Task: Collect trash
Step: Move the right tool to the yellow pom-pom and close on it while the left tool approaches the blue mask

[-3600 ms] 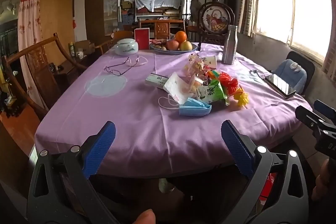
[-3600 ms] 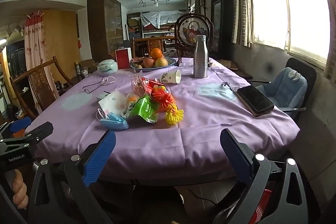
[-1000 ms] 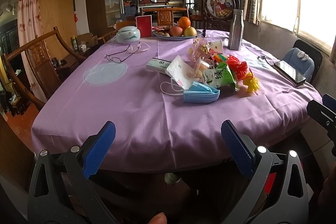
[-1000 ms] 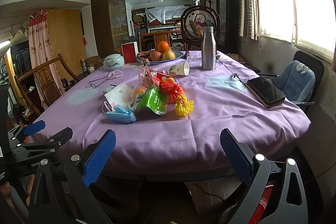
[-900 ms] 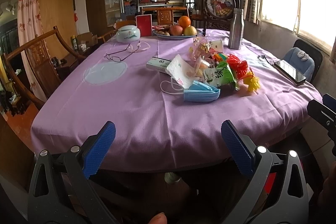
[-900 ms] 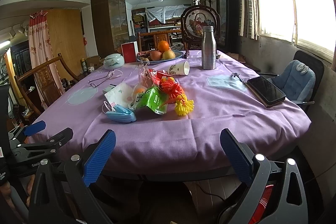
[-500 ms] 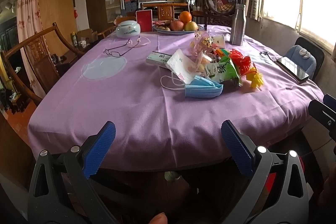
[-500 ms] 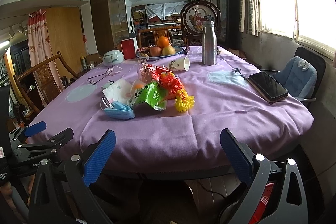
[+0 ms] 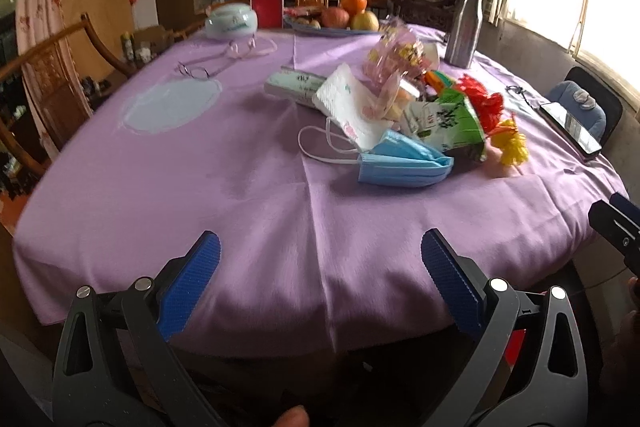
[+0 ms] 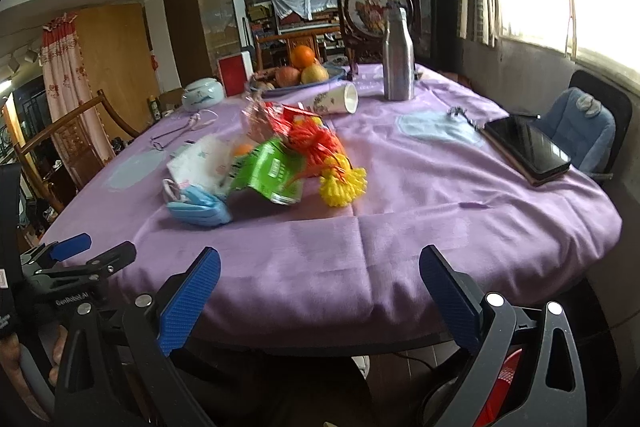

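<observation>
Up front, the left gripper (image 9: 320,251) hangs with its blue-padded fingers (image 9: 192,279) spread wide and holding nothing, just off the near edge of the surface (image 9: 256,195), which wears a purple cloth. The right gripper (image 10: 320,267) is likewise wide apart and empty, at the same near edge further toward the window side. Beyond the fingers lies a bare stretch of cloth, then the trash heap near the middle: a blue face mask (image 9: 404,167) nearest, a white tissue packet (image 9: 348,103) touching it, a green snack wrapper (image 9: 448,123) beside that, and a red and yellow tassel (image 10: 340,167) on the window side. Behind the heap a paper cup (image 10: 336,101) lies on its side, with a steel bottle (image 10: 398,61) and a fruit plate (image 10: 296,75) further back. Eyeglasses (image 9: 200,69) sit well apart toward the wooden chair (image 9: 52,67). A dark phone (image 10: 528,147) rests near the window-side edge, beside a padded chair (image 10: 580,127).
</observation>
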A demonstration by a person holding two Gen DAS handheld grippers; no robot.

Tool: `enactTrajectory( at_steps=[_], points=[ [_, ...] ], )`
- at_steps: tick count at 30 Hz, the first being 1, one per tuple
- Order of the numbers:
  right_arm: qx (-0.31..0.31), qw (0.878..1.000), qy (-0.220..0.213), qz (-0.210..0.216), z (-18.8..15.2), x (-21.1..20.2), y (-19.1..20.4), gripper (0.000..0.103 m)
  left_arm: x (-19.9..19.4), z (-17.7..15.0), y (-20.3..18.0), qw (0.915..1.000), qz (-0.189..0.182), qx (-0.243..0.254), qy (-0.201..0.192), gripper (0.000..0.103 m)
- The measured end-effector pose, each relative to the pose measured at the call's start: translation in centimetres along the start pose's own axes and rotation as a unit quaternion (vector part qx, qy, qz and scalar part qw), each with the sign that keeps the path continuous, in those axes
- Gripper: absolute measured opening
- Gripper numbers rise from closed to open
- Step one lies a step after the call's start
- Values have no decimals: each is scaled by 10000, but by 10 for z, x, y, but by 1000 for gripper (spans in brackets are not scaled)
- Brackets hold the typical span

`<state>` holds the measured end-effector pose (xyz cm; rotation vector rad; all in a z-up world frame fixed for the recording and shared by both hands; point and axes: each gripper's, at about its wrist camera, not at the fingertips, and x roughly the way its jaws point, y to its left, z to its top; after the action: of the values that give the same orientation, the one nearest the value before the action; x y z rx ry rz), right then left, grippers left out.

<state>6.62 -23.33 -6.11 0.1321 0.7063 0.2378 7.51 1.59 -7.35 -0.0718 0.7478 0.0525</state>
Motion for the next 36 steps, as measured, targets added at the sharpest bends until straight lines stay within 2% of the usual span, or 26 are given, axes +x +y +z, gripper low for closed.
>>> enactTrajectory(
  at_steps=[5,11,13,15,17,18,19,20,23,26,29,31,33,36],
  points=[
    [177,9997,140,120,4,28,-16,97,24,13,-1,9997,-167,40,149,97],
    [344,9990,199,189,12,50,-33,97,58,40,-31,9942,-937,176,503,97],
    [393,9988,227,194,15,55,-37,97,70,48,-44,9925,-1027,287,598,97],
    [387,9988,236,191,19,59,-39,97,81,56,-56,9926,-923,511,608,97],
    [344,9989,256,212,24,65,-39,97,88,63,-55,9950,-503,692,522,97],
    [322,9989,275,217,27,68,-39,97,92,67,-46,9955,-382,630,592,96],
    [290,9989,309,220,31,72,-38,97,92,69,-37,9952,-520,492,661,96],
    [259,9988,339,230,35,78,-36,97,92,70,-27,9955,-496,419,685,96],
    [198,9982,463,312,49,95,-31,97,90,70,0,9969,137,372,681,96],
    [94,9979,573,297,57,112,-23,97,90,64,17,9967,38,143,803,96],
    [42,9971,700,295,60,124,-17,84,88,59,23,9968,-25,84,798,96],
    [113,9960,801,379,61,131,-19,56,83,57,22,9978,-81,92,655,96],
    [223,9952,815,490,59,133,-22,39,77,57,19,9977,-348,71,583,96],
    [409,9953,622,614,56,124,-30,35,71,61,16,9964,-719,-25,454,96]
  ],
)
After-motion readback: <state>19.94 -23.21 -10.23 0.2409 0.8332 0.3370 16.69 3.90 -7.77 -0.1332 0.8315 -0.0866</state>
